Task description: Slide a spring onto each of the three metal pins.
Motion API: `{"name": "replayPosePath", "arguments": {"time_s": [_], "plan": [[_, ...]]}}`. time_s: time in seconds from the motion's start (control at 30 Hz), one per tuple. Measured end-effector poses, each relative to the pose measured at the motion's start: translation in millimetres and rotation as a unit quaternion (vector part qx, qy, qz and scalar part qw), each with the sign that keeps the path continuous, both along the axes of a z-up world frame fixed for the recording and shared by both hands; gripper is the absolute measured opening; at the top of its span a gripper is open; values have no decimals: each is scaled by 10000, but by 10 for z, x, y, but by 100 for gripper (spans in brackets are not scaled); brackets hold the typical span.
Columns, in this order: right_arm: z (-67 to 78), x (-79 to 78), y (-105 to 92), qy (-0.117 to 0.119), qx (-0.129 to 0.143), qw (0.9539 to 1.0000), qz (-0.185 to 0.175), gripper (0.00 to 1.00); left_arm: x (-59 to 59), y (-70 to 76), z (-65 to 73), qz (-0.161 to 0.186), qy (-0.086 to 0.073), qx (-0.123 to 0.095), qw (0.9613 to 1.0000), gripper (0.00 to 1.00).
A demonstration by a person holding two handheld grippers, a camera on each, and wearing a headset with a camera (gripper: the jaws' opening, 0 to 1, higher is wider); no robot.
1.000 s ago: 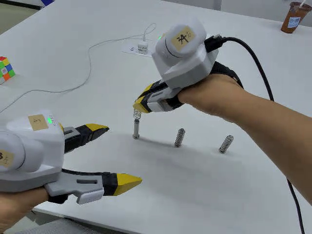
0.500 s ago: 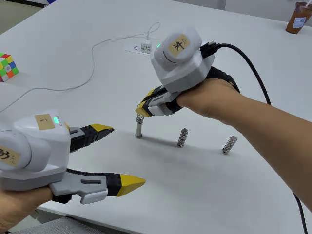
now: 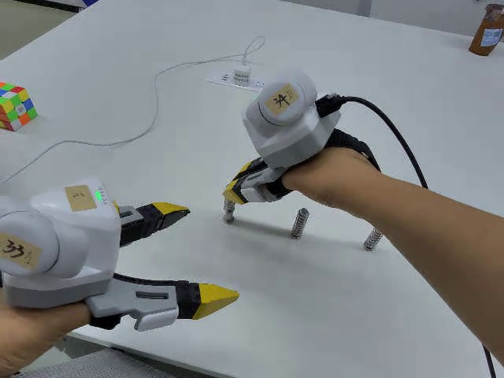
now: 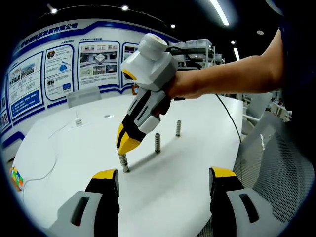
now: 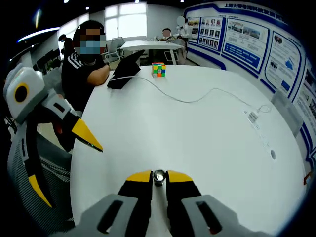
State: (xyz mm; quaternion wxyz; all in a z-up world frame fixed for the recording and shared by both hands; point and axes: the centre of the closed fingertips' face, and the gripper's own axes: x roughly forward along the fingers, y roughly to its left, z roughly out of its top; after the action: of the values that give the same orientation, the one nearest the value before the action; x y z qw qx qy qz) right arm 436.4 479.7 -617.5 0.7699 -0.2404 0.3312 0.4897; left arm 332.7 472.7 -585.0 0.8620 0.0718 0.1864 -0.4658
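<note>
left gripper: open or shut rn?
Open. The left gripper has its two yellow-tipped jaws wide apart in its own view, with nothing gripped between them. The head view shows the same spread.

White table [image 3: 331, 315], three pins [image 3: 300, 224], cube [image 3: 16, 105]

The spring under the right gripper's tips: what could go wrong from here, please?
1. The right gripper is closed on the spring at the top of the thin pin. A sideways pull on release could tip the pin; whether it is fixed to the table I cannot tell.
2. The middle pin, already carrying its spring, stands close under the hand. A careless withdrawal might knock it over.
</note>
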Motion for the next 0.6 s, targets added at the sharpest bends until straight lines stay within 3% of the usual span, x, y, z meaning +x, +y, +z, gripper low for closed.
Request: {"name": "replayPosePath", "arguments": {"time_s": [0.6], "plan": [[-198,-18,-7,59,-153,9999,32,12,25,4,15,24,4,6,10000,76]]}}
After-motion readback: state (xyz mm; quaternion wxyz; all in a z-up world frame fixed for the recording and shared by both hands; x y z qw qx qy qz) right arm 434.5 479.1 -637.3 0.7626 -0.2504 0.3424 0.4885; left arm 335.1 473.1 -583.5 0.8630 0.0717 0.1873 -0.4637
